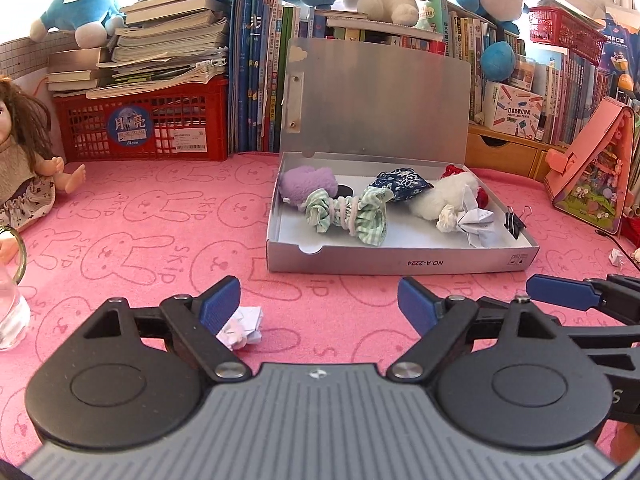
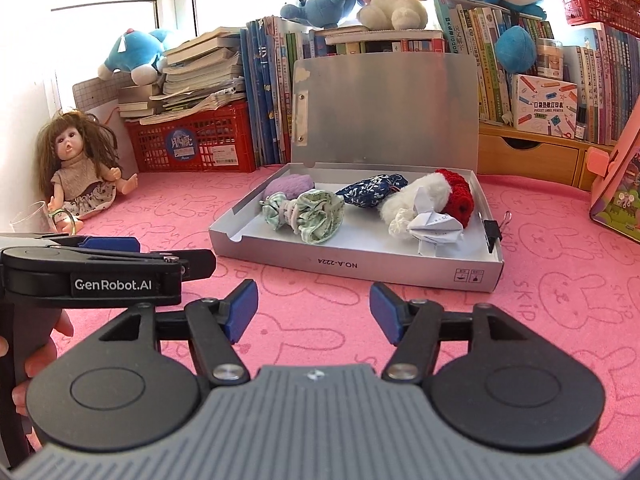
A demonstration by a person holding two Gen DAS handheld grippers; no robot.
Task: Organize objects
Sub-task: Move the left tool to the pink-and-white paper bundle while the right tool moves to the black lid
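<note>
An open grey cardboard box (image 1: 400, 266) (image 2: 360, 270) lies on the pink rabbit-print cloth, lid upright. Inside lie a purple plush (image 1: 308, 182), a green checked scrunchie (image 1: 348, 214) (image 2: 308, 214), a blue patterned pouch (image 1: 402, 184) (image 2: 372, 190), a white and red plush (image 1: 440, 196) (image 2: 424, 196) and folded white paper (image 1: 476, 220) (image 2: 434, 226). A black binder clip (image 1: 514, 220) (image 2: 494, 230) sits on the box's right wall. My left gripper (image 1: 320, 306) is open, a crumpled paper piece (image 1: 242, 328) beside its left finger. My right gripper (image 2: 314, 310) is open and empty in front of the box.
A doll (image 2: 80, 168) and a glass (image 2: 34, 218) sit at the left. A red crate (image 1: 148, 124) under stacked books, upright books and plush toys line the back. A pink house-shaped case (image 1: 592, 172) stands right. A small paper scrap (image 1: 616, 258) lies at the right.
</note>
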